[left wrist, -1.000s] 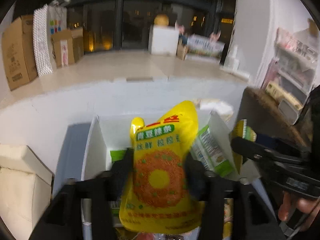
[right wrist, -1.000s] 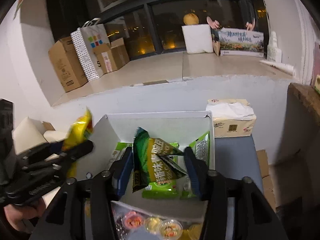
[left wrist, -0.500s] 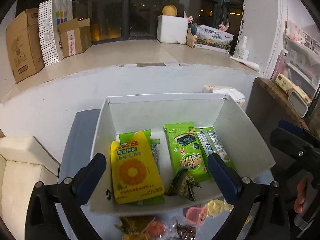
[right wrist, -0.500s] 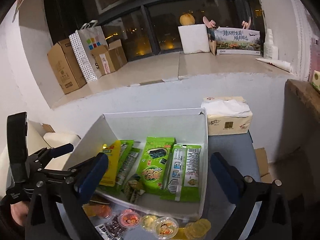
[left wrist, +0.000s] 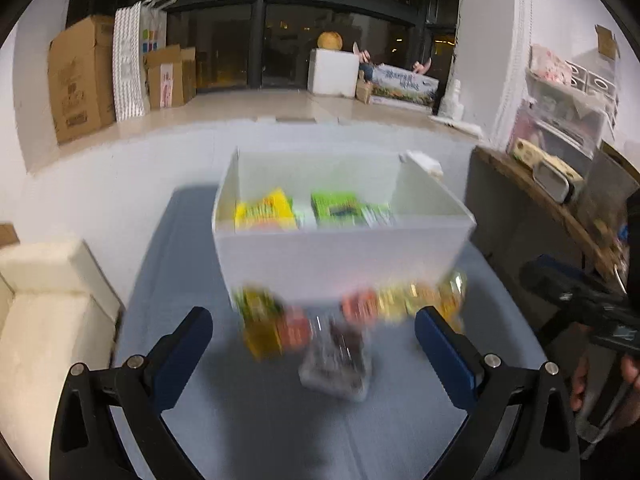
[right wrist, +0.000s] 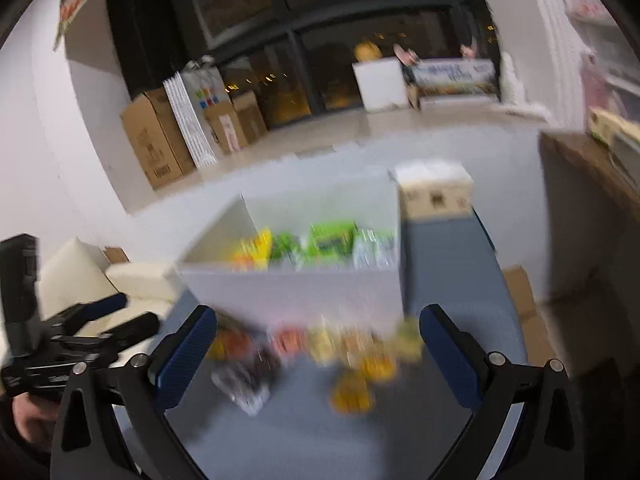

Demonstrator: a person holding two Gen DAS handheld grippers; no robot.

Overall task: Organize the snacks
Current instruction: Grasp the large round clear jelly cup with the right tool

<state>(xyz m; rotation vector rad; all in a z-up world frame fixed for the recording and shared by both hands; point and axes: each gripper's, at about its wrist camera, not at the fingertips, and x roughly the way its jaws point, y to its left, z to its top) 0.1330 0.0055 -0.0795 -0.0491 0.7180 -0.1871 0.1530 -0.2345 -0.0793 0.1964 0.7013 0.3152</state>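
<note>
White box (left wrist: 340, 256) beyond both gaping tongs (left wrist: 314, 344)

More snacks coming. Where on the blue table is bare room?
Bare blue table lies nearest the cameras and left of the white box. A jumble of small loose snacks crowds the box's front.

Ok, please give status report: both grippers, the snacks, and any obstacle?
Left gripper open, empty. Right gripper open, empty. Packets lie in white box; loose snacks on table before it. No obstacle seen.
</note>
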